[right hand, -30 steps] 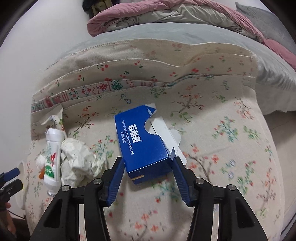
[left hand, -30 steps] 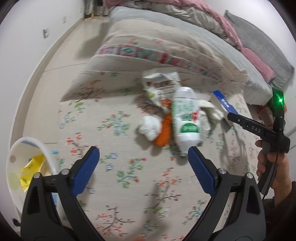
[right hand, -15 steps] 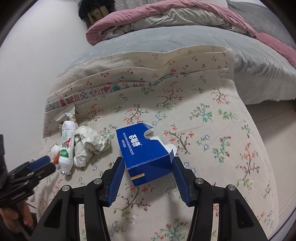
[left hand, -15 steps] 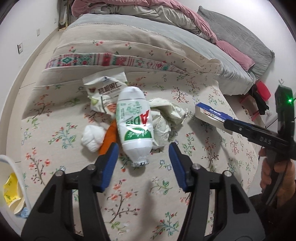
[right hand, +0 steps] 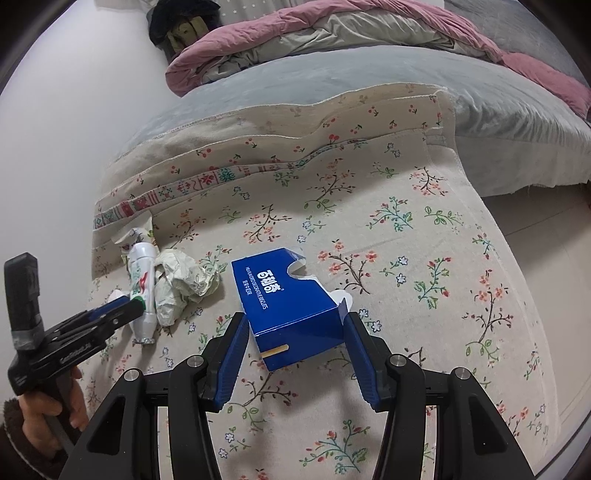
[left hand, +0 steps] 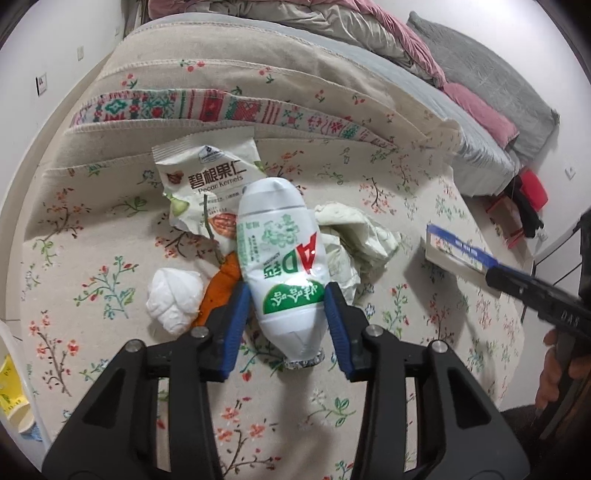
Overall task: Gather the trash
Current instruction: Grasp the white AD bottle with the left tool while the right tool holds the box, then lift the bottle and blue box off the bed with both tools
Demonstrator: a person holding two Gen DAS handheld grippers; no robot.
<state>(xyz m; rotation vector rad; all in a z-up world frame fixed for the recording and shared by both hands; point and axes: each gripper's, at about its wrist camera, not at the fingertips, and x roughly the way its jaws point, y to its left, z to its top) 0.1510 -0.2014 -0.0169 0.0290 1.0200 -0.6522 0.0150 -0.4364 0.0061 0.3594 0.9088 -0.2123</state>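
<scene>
A white drink bottle (left hand: 280, 251) with green print lies on the floral cloth (left hand: 110, 369), cap end towards me. My left gripper (left hand: 286, 295) straddles its lower body. Its jaws are closing and both blue pads (left hand: 236, 314) touch the bottle's sides. From the right wrist view the bottle (right hand: 142, 280) is seen at the left with the left gripper (right hand: 122, 308) at it. My right gripper (right hand: 295, 328) is shut on a torn blue biscuit box (right hand: 284, 295) and holds it just above the cloth. The box (left hand: 454, 251) hangs at the right of the left wrist view.
Around the bottle lie a nut wrapper (left hand: 207, 177), a white tissue ball (left hand: 173, 299), an orange scrap (left hand: 221, 288) and crumpled paper (left hand: 354, 236). A white bin (left hand: 11, 369) with yellow trash stands at the far left. A bed with a pink quilt (right hand: 332, 26) lies behind.
My left gripper moved forward over the bottle and its jaws narrowed from wide apart to the bottle's sides. My right gripper raised the blue box off the cloth.
</scene>
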